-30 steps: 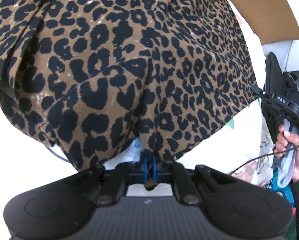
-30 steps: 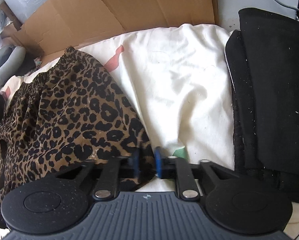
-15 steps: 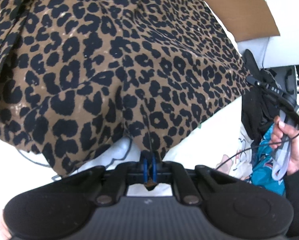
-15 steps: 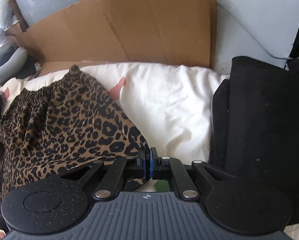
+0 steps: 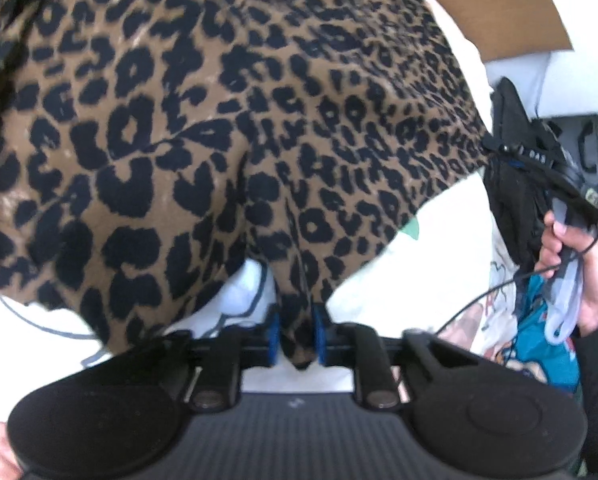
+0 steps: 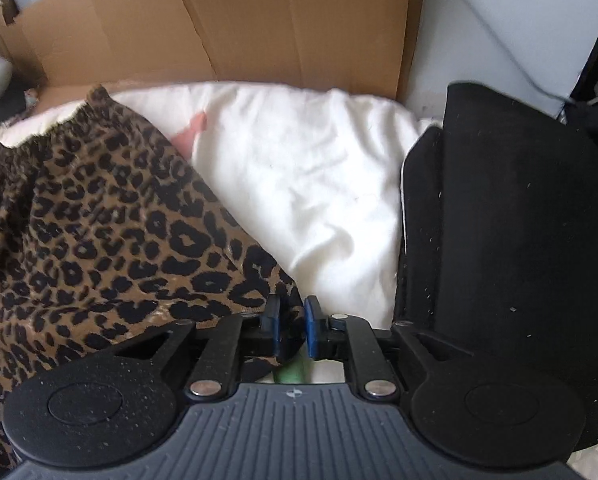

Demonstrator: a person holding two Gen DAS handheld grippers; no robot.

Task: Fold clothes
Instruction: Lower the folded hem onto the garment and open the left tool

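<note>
Your left tool (image 5: 297, 336) has its blue pads parted a little, with a fold of the leopard-print garment (image 5: 227, 128) hanging between them; whether the pads press the cloth you cannot tell from this view. From those pads the garment fans out ahead and to both sides, filling most of the left wrist view, and its far right corner runs to your right tool (image 5: 539, 160), which only this view shows from outside, gripped by your hand (image 5: 579, 264) with a cable trailing from it. The right wrist view shows what the left one hides: your right tool (image 6: 290, 326) stands slightly open, with a corner of the leopard-print garment (image 6: 99, 232) sitting between the pads, and again you cannot tell if it is pinched. From there the cloth spreads ahead and to the left of that tool, lying on the white bedding (image 6: 307, 176). Right of the tool lies a stack of black folded clothing (image 6: 499, 220), just beside the pads. Straight ahead, past the bedding, a sheet of brown cardboard (image 6: 259, 20) stands upright.
</note>
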